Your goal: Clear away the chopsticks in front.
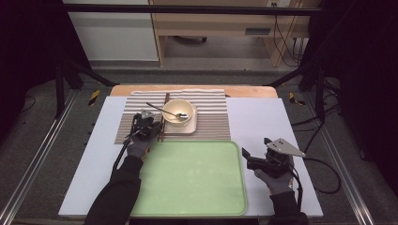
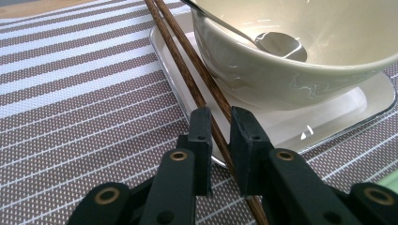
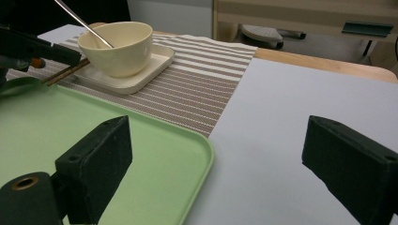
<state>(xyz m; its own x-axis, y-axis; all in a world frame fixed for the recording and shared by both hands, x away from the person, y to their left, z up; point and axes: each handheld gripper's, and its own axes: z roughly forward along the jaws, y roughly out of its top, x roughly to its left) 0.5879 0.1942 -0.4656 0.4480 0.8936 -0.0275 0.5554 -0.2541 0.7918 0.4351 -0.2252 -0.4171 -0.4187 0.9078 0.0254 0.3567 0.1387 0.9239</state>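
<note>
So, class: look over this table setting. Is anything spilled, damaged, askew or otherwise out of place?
Nothing spilled or broken. One oddity: the chopsticks lie with their ends propped on the edge of the square plate beside the bowl, not flat on the striped mat. The spoon rests inside the bowl.

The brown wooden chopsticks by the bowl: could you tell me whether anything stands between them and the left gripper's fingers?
Nothing visible does. The brown wooden chopsticks already lie between the left gripper's black fingers, on the rim of the white square plate under the cream bowl. Whether the pads press on them I cannot tell.
</note>
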